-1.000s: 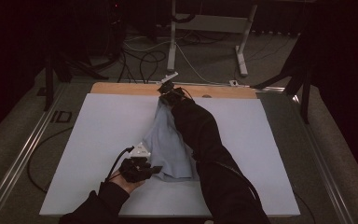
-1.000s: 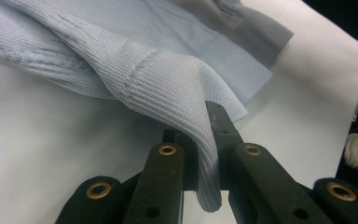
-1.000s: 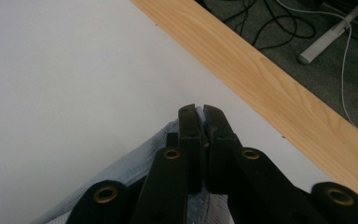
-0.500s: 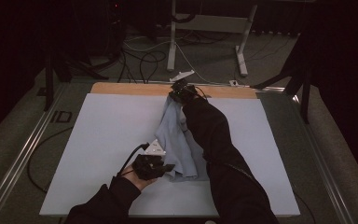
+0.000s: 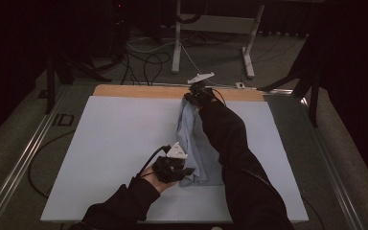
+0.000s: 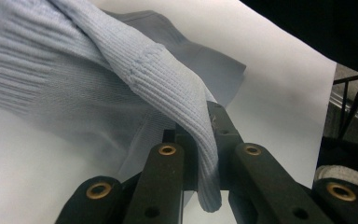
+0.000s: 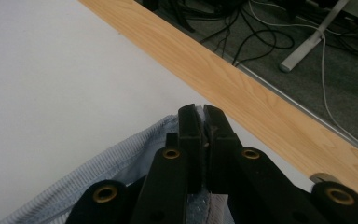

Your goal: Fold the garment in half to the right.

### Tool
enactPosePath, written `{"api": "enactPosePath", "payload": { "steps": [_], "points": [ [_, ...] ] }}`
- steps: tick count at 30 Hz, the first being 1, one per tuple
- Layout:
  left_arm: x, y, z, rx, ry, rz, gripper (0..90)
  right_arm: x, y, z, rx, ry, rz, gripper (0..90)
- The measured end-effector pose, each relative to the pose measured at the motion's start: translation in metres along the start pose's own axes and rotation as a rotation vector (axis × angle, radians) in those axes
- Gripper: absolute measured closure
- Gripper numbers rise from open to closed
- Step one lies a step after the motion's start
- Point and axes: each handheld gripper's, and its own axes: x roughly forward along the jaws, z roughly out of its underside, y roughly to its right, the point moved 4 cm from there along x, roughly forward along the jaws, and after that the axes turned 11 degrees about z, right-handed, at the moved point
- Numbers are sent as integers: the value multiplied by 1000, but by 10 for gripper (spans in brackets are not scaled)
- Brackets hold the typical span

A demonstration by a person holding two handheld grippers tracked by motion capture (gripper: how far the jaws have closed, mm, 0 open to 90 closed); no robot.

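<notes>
Both grippers are clamped on the pale blue knit garment (image 5: 194, 143). Nearest the person, the left gripper (image 5: 179, 171) pinches a ribbed edge, which drapes over its closed jaws in the left gripper view. Farther off, the right gripper (image 5: 195, 96) bites the opposite end just short of the wooden strip (image 5: 139, 91) at the white table's (image 5: 110, 143) far edge. Since a second ago both hands have carried the cloth sideways, toward the table's right, keeping it stretched lengthwise between them. The garment looks to be being dragged flat and repositioned, likely ahead of folding or smoothing.
</notes>
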Motion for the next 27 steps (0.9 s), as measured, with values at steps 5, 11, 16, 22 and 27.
{"api": "enactPosePath", "payload": {
  "steps": [5,11,16,22,27],
  "points": [
    [11,2,-7,13,-8,10,862,0,9,8,24,-4,4,874],
    [23,2,-10,14,-16,16,862,4,16,17,27,-14,11,872],
    [31,3,-15,11,-14,16,862,7,21,24,38,-26,9,872],
    [45,5,-21,25,-34,14,862,12,24,30,46,-32,-7,871],
    [54,3,-20,17,-41,11,862,16,24,36,54,-25,-28,870]
  ]
}}
